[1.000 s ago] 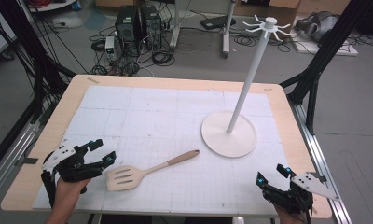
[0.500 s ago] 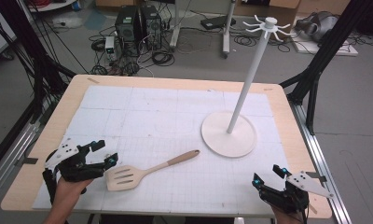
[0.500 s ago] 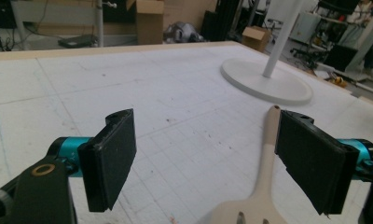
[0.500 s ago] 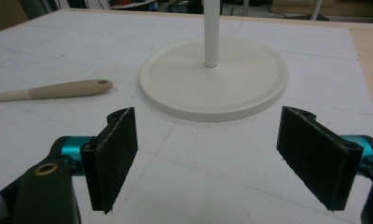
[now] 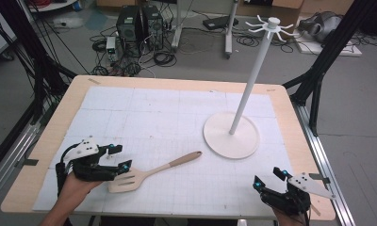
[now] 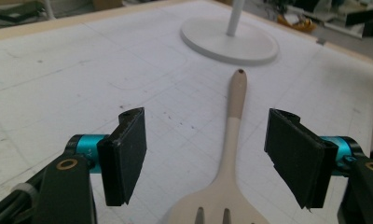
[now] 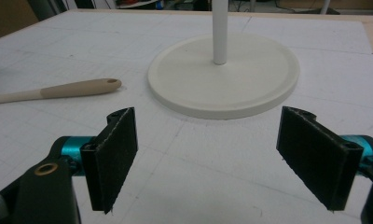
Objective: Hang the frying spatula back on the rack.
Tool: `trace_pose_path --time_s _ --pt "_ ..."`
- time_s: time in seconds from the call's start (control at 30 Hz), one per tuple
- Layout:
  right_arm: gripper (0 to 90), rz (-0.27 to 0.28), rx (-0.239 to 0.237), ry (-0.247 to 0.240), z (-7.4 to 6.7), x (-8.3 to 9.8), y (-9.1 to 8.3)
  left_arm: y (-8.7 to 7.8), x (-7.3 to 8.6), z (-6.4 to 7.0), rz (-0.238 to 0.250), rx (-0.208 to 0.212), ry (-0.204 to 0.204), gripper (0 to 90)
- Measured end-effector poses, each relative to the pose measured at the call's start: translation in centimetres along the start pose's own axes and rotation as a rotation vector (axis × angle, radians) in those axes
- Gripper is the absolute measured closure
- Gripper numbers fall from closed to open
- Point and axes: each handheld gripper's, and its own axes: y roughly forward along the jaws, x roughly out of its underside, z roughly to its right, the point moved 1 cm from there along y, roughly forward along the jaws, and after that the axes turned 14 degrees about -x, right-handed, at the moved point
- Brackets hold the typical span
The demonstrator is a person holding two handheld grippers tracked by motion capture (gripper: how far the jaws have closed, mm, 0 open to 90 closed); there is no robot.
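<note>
At the near edge of the table [image 5: 45,141], the left gripper [image 5: 119,161] sits low in the person's hand, jaws spread wide on either side of the slotted head of the spatula [image 5: 149,172]. They have just been closing a little, with the spatula head between them, yet in the left gripper view the pads [image 6: 126,154] stand clear of the spatula [image 6: 229,140] and nothing is grasped. The right gripper [image 5: 267,178] rests at the near right corner, jaws wide apart and empty. The spatula lies flat on the white mat [image 5: 177,113], its handle pointing away toward the hook stand [image 5: 233,136], whose round base sits farther back, with a gap between it and the handle tip.
</note>
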Motion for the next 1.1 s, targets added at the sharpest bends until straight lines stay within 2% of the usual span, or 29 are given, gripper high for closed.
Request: trace_pose_path --time_s 0.03,0.07,0.2,0.23,0.27,0.33,0.47,0.53,0.67,0.7,0.77,0.93,0.97,1.07,1.1 --pt "19.2 -0.001 0.002 0.003 0.0 0.0 0.0 0.6 -0.3 0.3 -0.032 0.017 0.03 30.1" --pt "19.2 -0.003 0.001 0.009 -0.1 0.0 0.0 0.6 -0.3 0.3 -0.032 0.017 0.03 30.2" --pt "19.2 0.0 -0.006 0.005 -0.2 -0.1 0.1 2.4 -1.2 1.2 -0.112 0.053 0.1 30.3" --pt "19.2 0.0 -0.006 0.005 -0.2 -0.1 0.1 2.4 -1.2 1.2 -0.112 0.053 0.1 30.3" --pt "19.2 -0.003 -0.007 0.007 -0.2 -0.1 0.2 3.1 -1.3 1.5 -0.133 0.066 0.118 30.4" --pt "19.2 -0.001 -0.008 0.001 -0.2 -0.1 0.3 3.8 -1.4 1.8 -0.162 0.078 0.123 31.6" --pt "19.2 -0.007 -0.011 0.004 -0.2 -0.1 0.3 5.1 -1.6 2.3 -0.217 0.104 0.167 35.4" --pt "19.2 -0.007 -0.012 0.0 -0.2 -0.1 0.4 5.7 -1.8 2.6 -0.232 0.118 0.167 37.3" --pt "19.2 -0.011 -0.011 0.004 -0.3 -0.1 0.4 7.0 -1.9 3.2 -0.3 0.142 0.201 41.6" --pt "19.2 -0.009 -0.012 -0.001 -0.3 -0.1 0.4 7.0 -1.9 3.2 -0.3 0.142 0.201 42.3" --pt "19.2 -0.01 -0.012 -0.002 -0.2 -0.1 0.4 7.9 -1.6 3.6 -0.352 0.15 0.221 43.7" --pt "19.2 -0.009 -0.007 0.001 -0.1 0.0 0.3 8.6 -1.5 3.7 -0.387 0.141 0.23 48.4" --pt "19.2 -0.012 -0.01 0.0 -0.1 0.0 0.2 8.9 -1.3 3.7 -0.411 0.138 0.236 49.7" --pt "19.2 -0.011 -0.008 -0.003 -0.1 0.0 0.2 9.2 -1.2 3.8 -0.444 0.134 0.246 51.5" --pt "19.2 -0.011 -0.008 -0.001 -0.1 0.0 0.2 9.2 -1.2 3.8 -0.46 0.131 0.262 52.2"
